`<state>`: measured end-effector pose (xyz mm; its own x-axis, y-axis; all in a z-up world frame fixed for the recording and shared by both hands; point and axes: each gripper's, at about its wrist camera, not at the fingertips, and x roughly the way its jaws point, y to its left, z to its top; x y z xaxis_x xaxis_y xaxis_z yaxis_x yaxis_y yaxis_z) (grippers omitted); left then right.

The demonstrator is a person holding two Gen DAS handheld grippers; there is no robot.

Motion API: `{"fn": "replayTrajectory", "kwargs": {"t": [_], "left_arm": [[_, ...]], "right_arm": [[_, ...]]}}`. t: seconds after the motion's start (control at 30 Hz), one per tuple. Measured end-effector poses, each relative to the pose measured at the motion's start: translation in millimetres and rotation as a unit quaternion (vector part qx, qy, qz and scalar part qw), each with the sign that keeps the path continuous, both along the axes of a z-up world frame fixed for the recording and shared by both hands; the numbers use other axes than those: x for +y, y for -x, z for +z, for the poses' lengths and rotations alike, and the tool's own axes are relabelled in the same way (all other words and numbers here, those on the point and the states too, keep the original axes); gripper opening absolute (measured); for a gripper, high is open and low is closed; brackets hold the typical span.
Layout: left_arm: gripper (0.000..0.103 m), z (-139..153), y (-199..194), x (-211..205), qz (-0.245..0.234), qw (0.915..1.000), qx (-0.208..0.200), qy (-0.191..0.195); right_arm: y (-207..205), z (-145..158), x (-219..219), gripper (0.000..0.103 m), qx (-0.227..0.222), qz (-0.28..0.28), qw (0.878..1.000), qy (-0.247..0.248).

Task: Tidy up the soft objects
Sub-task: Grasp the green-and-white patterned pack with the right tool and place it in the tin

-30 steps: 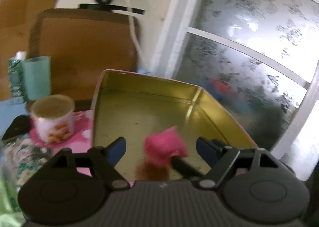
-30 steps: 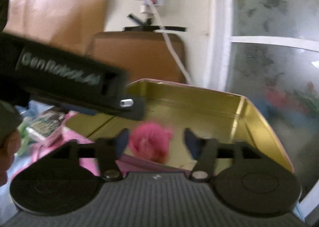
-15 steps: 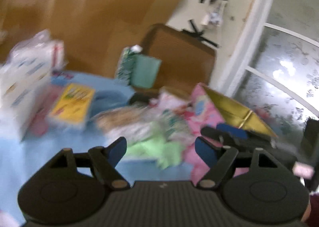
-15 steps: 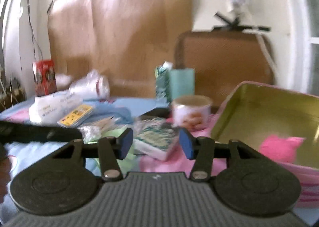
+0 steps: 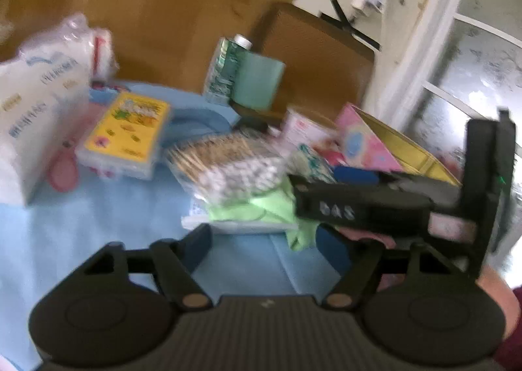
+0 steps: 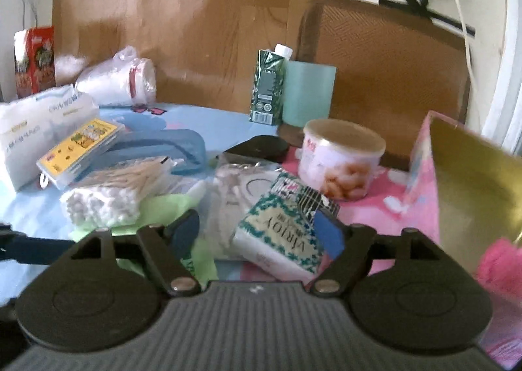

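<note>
Right wrist view: I am holding my right gripper (image 6: pixel 257 232) spread and empty over the tissue pack (image 6: pixel 280 240); my left gripper (image 5: pixel 264 248) is hanging open too.

Fluffy pink soft ball (image 6: pixel 499 265): lies inside gold-lined pink tin box (image 6: pixel 469 175), low against its wall, partly cut off at frame edge. Tin open, tilted, standing on pink cloth.

Crumpled light-green soft cloth (image 6: pixel 163 204): on blue surface, partly under clear bag of cotton swabs (image 6: pixel 111 188); edge blurred in left view.
</note>
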<state>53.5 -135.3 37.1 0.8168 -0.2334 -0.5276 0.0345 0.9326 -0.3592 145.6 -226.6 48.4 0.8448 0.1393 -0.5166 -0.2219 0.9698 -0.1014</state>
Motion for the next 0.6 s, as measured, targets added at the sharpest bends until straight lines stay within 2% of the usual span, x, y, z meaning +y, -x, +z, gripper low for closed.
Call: {"fn": "replayTrajectory", "kwargs": {"t": [0.1, 0.13, 0.27, 0.3, 0.37, 0.4, 0.47, 0.53, 0.6], "left_arm": [[0.071, 1.2, -12.7, -7.2, 0.042, 0.9985, 0.008, -0.036], [0.071, 1.4, -17.7, -6.2, 0.056, 0.9976, 0.011, -0.038], [0.072, 0.3, -26.8, 12.9, 0.113, 0.9933, 0.018, -0.020], [0.072, 0.5, -23.4, 15.5, 0.121, 0.9924, 0.019, -0.018], [0.074, 0.8, -12.2, 18.3, 0.121, 0.9923, 0.020, -0.014], [0.078, 0.9, -2.8, 20.9, 0.112, 0.9935, 0.017, -0.009], [0.081, 1.8, 16.2, 25.1, 0.092, 0.9956, 0.015, 0.008], [0.081, 2.8, 33.7, 26.1, 0.073, 0.9966, 0.016, 0.036], [0.078, 5.7, 43.5, 27.3, 0.061, 0.9959, 0.016, 0.066]], "right_arm": [[6.0, 1.0, -0.2, 0.057, -0.007, 0.003, 1.000, -0.004], [10.7, 1.4, -0.1, 0.056, -0.009, 0.010, 1.000, -0.002], [44.0, -0.1, -0.8, 0.044, -0.017, 0.059, 0.998, 0.014], [55.3, -0.1, -1.5, 0.034, -0.017, 0.081, 0.996, 0.016], [76.9, -2.5, -3.4, 0.033, -0.006, 0.121, 0.993, 0.016], [88.0, -4.8, -3.4, 0.035, -0.007, 0.127, 0.992, 0.022], [103.9, -5.3, -6.7, 0.050, -0.021, 0.124, 0.992, 0.028], [111.1, 2.1, -13.3, 0.072, -0.040, 0.121, 0.992, 0.012], [108.3, 11.0, -17.2, 0.083, -0.064, 0.113, 0.992, -0.004]]}}
